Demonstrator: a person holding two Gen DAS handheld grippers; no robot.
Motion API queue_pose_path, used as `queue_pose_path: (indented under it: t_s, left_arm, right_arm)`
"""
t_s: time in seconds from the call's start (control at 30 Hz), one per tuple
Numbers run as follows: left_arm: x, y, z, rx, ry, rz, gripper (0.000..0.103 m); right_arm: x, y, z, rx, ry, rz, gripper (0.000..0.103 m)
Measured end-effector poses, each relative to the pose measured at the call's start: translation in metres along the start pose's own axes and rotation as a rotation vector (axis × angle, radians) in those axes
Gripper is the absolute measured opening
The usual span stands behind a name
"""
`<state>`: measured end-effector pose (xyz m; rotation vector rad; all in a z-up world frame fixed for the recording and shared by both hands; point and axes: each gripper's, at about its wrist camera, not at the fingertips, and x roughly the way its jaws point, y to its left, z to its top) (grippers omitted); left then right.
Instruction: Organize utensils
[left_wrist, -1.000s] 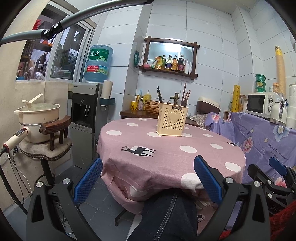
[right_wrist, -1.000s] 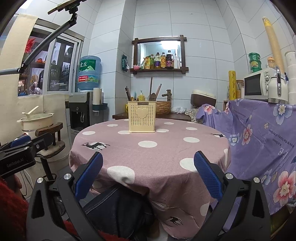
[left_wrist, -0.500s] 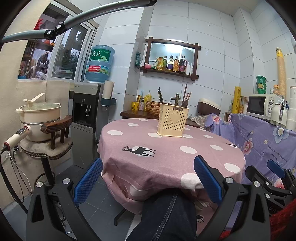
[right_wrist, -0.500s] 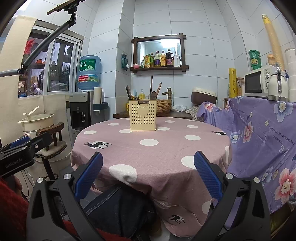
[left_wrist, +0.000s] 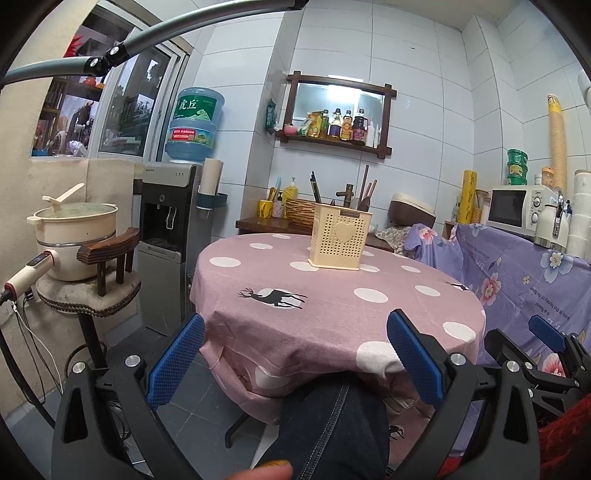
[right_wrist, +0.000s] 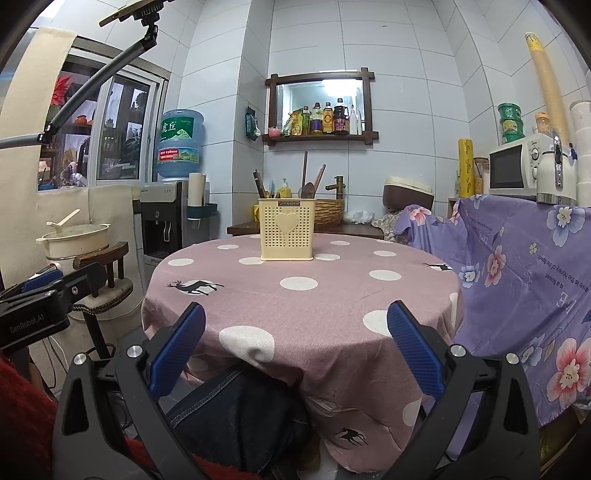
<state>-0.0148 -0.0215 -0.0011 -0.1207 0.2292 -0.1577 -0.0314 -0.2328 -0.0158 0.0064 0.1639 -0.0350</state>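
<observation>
On the far left a cream cooking pot (left_wrist: 75, 236) with a spoon in it sits on a small stand. Next to it is a grey water dispenser (left_wrist: 168, 236) with a big blue water bottle (left_wrist: 194, 125) on top.

In the middle is a round table with a pink tablecloth (left_wrist: 332, 295) that has white dots and a black deer on it. A cream utensil holder (left_wrist: 340, 240) with a heart on its front stands upright on the far side of the table. Dark handles and wooden sticks show just over its top edge, but it is hard to tell if they are inside it or behind it. On the wall above hangs a wooden shelf (left_wrist: 334, 142) with bottles.

The left gripper (left_wrist: 295, 362) is low, by the near edge of the table, above a knee in blue jeans. Its two blue pads are spread wide apart and hold nothing. The holder is well ahead of it, a little to the right.

The right gripper (right_wrist: 295, 347) is also low at the near edge, with its pads spread wide and nothing between them. In the right wrist view the holder (right_wrist: 287, 229) is far ahead, almost straight in front.

On the right a purple flower cloth (right_wrist: 517, 258) covers a counter. A white microwave (right_wrist: 515, 170) sits on top of it.
</observation>
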Motion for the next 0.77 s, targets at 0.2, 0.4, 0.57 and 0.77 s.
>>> queue_pose_path:
  t_s: [0.2,0.4,0.57,0.77]
  left_arm:
    - [0.0006,0.0001,0.0004,0.001,0.012,0.000,0.098]
    - [0.0007,0.0020,0.0008,-0.004,0.014,0.006,0.098]
    - [0.0020,0.0031,0.0010,-0.006,0.017,0.023,0.098]
    - [0.0043,0.0034,-0.0005,-0.007,0.030,0.018,0.098]
  right_arm:
    - [-0.0002,0.0002,-0.0010,0.000,0.002,0.000,0.097]
    - [0.0002,0.0001,-0.0017,0.000,0.005,0.001,0.097]
    - [0.0003,0.0001,-0.0029,0.000,0.009,0.002,0.097]
    - [0.0008,0.0001,-0.0046,0.001,0.014,0.003,0.097]
